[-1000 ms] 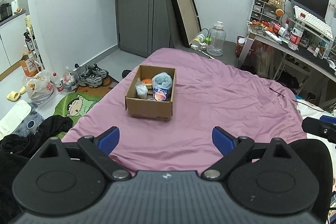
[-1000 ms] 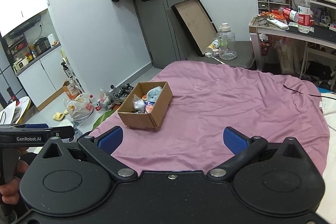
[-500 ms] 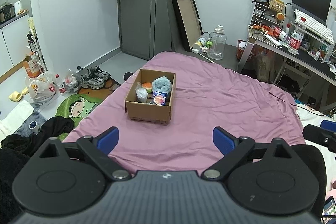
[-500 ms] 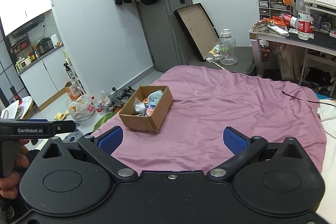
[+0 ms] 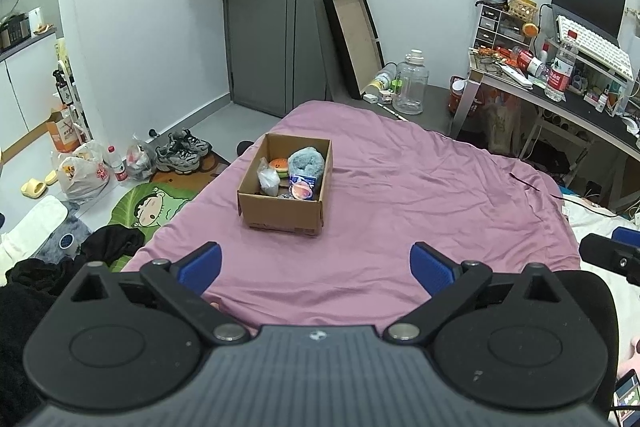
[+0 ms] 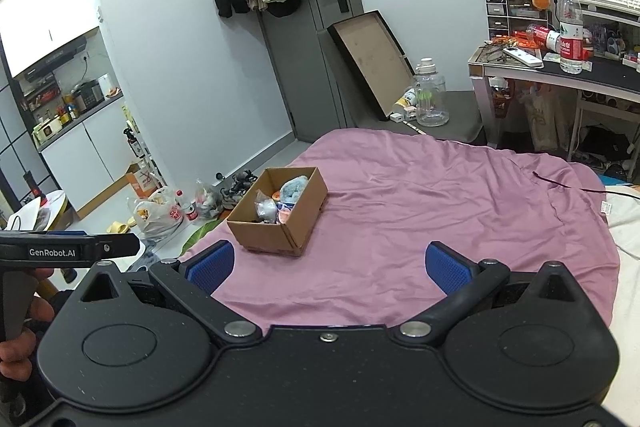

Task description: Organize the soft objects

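Both grippers, left and right, hung spread and empty, well short of the cardboard box. Soft toys sat inside it on the bed, probably gathered already.

A bed with a wrinkled purple sheet fills mid-frame; an open box sits on it, left of centre, holding soft items.

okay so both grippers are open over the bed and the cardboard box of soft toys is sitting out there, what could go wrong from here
1. The cardboard box sits near the left edge of the purple bedsheet; a push from the left gripper might tip it toward the floor.
2. The blue plush, burger toy and clear bag are packed close, so a grab may catch two things.
3. The right gripper hangs close beside the left; they could collide when reaching.
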Tool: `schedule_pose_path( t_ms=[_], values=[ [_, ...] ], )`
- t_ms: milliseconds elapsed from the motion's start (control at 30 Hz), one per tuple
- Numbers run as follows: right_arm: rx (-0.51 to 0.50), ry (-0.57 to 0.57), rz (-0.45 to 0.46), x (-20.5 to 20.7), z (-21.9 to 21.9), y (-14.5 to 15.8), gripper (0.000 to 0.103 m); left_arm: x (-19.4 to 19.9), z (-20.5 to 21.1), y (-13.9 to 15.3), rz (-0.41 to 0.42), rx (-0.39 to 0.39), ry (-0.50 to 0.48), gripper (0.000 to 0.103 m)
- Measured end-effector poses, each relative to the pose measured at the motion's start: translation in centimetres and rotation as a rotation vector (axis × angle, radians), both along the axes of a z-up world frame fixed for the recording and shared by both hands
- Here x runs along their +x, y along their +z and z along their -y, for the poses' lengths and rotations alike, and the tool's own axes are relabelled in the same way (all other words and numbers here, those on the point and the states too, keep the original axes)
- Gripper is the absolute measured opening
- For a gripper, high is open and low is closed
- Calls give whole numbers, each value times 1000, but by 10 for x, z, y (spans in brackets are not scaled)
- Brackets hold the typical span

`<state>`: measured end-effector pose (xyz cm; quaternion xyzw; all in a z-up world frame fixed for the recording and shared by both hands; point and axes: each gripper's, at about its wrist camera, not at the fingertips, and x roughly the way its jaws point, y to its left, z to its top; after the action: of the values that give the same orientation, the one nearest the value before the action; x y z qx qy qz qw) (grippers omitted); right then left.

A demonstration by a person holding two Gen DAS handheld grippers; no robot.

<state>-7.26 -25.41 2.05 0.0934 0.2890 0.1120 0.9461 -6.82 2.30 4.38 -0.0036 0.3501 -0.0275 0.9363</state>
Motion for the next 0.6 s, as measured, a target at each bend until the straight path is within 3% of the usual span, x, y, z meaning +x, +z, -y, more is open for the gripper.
schedule_pose_path(
  t_ms=[600],
  values=[
    [15,12,12,-11,11,-3,103,-16,14,2,25,8,14,103]
  ],
)
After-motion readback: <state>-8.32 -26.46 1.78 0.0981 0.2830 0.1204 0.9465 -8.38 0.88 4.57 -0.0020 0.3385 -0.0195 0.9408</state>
